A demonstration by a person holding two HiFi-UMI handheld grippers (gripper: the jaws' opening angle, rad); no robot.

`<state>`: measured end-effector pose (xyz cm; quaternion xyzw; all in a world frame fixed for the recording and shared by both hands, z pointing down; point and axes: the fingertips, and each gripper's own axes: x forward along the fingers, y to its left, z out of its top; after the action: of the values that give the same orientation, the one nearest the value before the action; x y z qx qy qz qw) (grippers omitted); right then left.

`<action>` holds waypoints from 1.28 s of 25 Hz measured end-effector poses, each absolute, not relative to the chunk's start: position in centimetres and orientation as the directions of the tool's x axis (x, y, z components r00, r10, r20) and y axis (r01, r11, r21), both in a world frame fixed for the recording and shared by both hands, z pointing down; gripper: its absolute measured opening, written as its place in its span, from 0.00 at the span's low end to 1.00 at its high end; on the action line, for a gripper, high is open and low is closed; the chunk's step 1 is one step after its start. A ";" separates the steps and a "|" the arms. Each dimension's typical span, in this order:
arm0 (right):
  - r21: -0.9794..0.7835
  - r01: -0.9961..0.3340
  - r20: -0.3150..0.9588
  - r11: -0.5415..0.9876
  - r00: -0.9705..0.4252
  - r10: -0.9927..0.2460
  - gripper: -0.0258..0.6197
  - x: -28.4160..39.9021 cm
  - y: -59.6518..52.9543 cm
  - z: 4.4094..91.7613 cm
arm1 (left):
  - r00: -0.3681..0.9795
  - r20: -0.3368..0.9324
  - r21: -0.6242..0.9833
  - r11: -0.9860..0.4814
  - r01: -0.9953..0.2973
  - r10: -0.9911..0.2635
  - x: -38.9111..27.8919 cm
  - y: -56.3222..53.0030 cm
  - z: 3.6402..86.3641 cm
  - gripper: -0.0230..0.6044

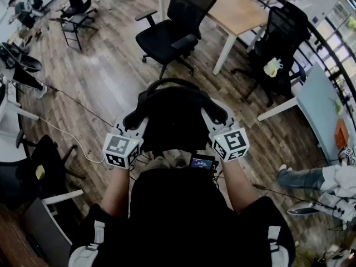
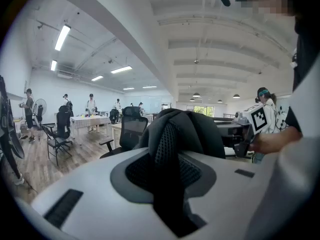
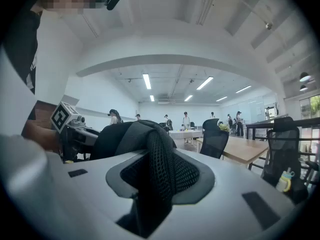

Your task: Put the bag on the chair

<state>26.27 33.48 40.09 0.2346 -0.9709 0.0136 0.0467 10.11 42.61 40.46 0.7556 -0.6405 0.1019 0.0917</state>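
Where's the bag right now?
Centre of the head view: the black bag hangs in front of the person, a mesh strap clamped in the left gripper and another in the right gripper, short of the black office chair ahead.

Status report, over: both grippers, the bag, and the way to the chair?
The left gripper and right gripper shut on the bag straps. Held up, not on the chair yet. Only floor between.

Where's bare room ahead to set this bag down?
Bare: the seat of the black chair straight ahead, beside the wooden table, and the wood floor between it and the bag. Crowded: the right chair holds a pale green item; cables cross the floor at left.
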 end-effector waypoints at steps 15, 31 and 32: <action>-0.014 -0.458 0.099 0.889 -0.885 -0.455 0.25 27.5 33.4 40.5 | 0.156 0.276 0.018 -0.158 -0.987 -0.948 11.2 42.5 41.0 0.21; -0.025 -0.459 0.081 0.888 -0.886 -0.456 0.25 28.7 32.6 40.0 | 0.165 0.276 0.005 -0.171 -0.985 -0.947 12.4 41.8 40.6 0.21; -0.024 -0.459 0.077 0.888 -0.886 -0.456 0.25 28.7 32.5 39.9 | 0.165 0.275 0.003 -0.171 -0.985 -0.947 12.4 41.7 40.5 0.21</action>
<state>28.74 32.51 39.93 0.2357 -0.9710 0.0207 0.0345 12.44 41.72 40.47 0.7578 -0.6375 0.1056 0.0905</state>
